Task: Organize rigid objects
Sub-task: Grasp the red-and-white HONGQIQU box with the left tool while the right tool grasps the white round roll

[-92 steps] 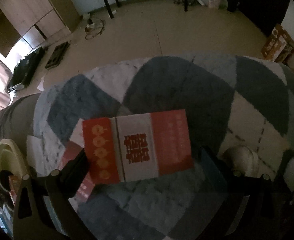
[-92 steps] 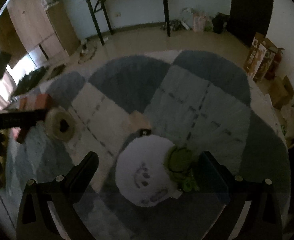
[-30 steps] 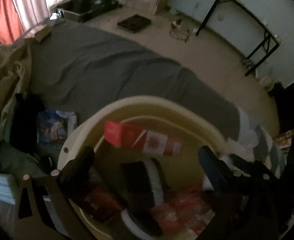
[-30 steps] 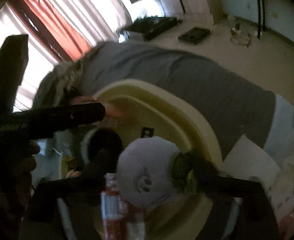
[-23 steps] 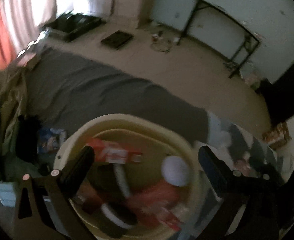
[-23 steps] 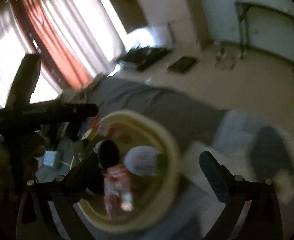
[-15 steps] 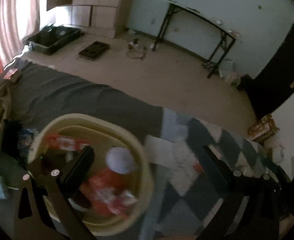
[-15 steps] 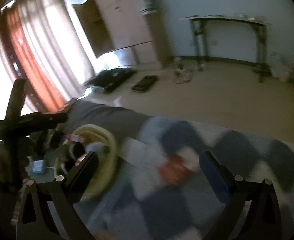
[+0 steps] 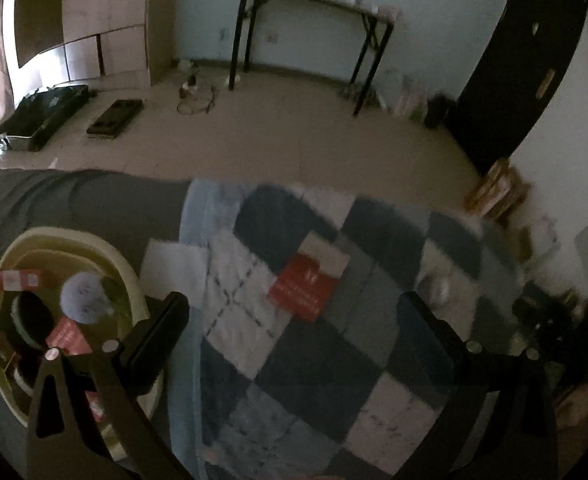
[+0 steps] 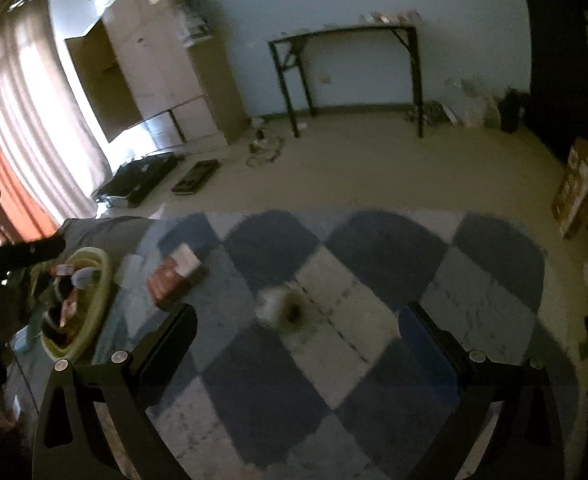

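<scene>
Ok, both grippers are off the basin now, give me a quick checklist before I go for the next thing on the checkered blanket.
1. Left gripper empty, jaws wide apart: ok.
2. Right gripper empty, jaws wide apart: ok.
3. Red and white box lies flat on the checkered blanket, nothing on top of it: ok.
4. Small round object sits alone ahead of the right gripper; too blurred to identify: cannot tell.
5. Basin already holds red packets and a pale round toy; room for more: cannot tell.

Black-legged table (image 10: 346, 76), curtains (image 10: 22, 136), cupboard (image 10: 166, 76)
</scene>
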Tool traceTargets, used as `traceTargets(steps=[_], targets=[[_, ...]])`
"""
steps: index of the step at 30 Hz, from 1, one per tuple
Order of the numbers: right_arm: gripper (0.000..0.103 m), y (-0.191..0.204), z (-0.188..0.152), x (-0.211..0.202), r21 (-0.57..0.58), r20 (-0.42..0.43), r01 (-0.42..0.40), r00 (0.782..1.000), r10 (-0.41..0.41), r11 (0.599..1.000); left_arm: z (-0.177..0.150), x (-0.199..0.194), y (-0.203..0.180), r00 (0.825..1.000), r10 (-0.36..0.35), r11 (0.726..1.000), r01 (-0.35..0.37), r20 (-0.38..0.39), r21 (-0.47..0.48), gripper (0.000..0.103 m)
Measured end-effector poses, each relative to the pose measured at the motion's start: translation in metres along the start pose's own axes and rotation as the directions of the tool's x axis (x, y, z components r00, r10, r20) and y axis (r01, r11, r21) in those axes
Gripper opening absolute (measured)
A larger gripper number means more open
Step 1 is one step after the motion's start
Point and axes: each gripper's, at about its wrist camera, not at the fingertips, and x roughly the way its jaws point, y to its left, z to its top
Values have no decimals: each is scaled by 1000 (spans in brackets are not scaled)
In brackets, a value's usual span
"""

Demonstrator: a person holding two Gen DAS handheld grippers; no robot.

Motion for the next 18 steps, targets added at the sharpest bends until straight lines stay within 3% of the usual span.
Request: traceTargets(steps=[3, 9, 13, 16, 18], targets=[[103, -4, -4, 26, 22, -36, 21, 999, -20, 1000, -11, 36, -12, 996, 19, 999, -16, -85, 44, 103], [103, 0, 7, 65, -5, -92, -33, 995, 32, 999, -17, 90, -49, 990, 83, 968, -53, -112, 247, 103], [103, 5, 5, 80, 20, -138, -84, 987, 86, 996, -9, 114, -54, 988, 96, 952, -56, -120, 300, 103], [102, 13, 6, 88, -15, -143, -94, 986, 91, 995, -5, 133, -55, 985, 103, 942, -52, -137, 331, 103], [101, 24, 8, 98, -77, -161, -67, 985, 54, 995, -3, 136, -55, 986, 100, 943, -50, -137, 328, 103]])
